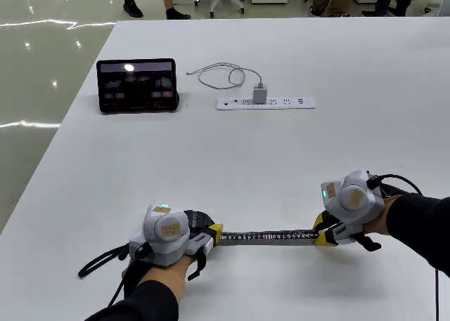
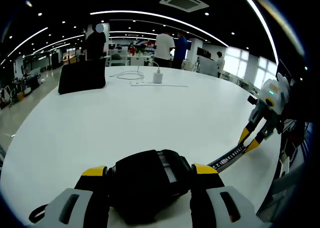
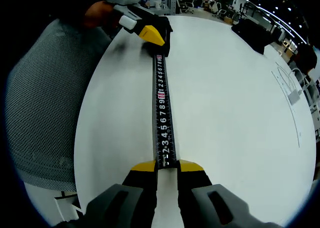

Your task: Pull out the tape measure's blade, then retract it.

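A black tape measure case (image 2: 147, 180) sits between the yellow-tipped jaws of my left gripper (image 2: 150, 170), which is shut on it near the table's front edge (image 1: 199, 226). Its dark blade (image 1: 267, 236) with white numbers runs flat over the white table to my right gripper (image 1: 323, 231). In the right gripper view the blade (image 3: 161, 113) stretches away to the case (image 3: 162, 33), and my right gripper (image 3: 161, 165) is shut on the blade's end. The left gripper view shows the blade (image 2: 231, 155) leading to the right gripper (image 2: 252, 138).
A dark tablet (image 1: 136, 84) stands at the back left of the white table (image 1: 281, 159). A white power strip (image 1: 265, 103) with a plugged charger and coiled cable (image 1: 225, 74) lies behind the middle. People stand beyond the table's far edge.
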`<state>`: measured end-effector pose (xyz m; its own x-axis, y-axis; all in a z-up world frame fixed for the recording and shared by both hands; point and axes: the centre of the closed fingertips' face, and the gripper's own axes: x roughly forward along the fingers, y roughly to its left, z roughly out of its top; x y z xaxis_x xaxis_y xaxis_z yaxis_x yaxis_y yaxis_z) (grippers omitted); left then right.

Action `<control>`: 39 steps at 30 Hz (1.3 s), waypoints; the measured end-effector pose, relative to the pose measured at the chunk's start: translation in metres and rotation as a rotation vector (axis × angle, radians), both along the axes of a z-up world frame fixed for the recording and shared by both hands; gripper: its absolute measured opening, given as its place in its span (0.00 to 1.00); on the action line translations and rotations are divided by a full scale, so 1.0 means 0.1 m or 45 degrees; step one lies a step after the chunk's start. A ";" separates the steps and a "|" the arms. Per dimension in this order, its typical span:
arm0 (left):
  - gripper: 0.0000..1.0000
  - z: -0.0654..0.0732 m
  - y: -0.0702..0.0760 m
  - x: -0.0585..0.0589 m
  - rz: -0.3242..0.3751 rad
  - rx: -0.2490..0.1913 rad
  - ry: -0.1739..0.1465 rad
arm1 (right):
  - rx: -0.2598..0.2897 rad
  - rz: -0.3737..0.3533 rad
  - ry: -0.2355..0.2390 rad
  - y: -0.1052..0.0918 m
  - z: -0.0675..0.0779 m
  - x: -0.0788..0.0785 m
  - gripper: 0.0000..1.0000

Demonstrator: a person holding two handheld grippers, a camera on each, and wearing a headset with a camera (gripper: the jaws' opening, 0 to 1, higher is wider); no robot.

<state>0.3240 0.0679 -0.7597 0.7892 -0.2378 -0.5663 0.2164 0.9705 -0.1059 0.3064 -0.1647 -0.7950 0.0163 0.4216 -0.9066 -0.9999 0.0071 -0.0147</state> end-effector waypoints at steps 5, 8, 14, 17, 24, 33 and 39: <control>0.61 0.00 0.00 0.00 -0.006 -0.001 -0.001 | 0.007 -0.007 -0.001 0.03 0.00 0.00 0.10; 0.61 0.00 -0.01 0.00 -0.008 -0.001 0.001 | 0.015 -0.018 -0.001 0.05 0.00 0.00 0.10; 0.61 -0.01 0.00 0.00 -0.010 -0.001 0.001 | 0.028 -0.021 -0.006 0.09 0.00 -0.01 0.10; 0.61 -0.01 -0.01 0.00 -0.011 -0.002 0.002 | 0.032 -0.024 -0.001 0.11 0.00 0.00 0.10; 0.61 0.00 -0.01 0.00 -0.016 -0.006 -0.003 | 0.038 -0.034 0.006 0.15 0.00 0.00 0.11; 0.61 0.00 -0.01 -0.01 -0.018 -0.007 -0.011 | 0.035 -0.024 0.001 0.21 0.01 -0.01 0.11; 0.61 0.00 -0.01 0.00 -0.021 -0.008 -0.010 | 0.040 -0.028 0.009 0.24 0.01 0.00 0.11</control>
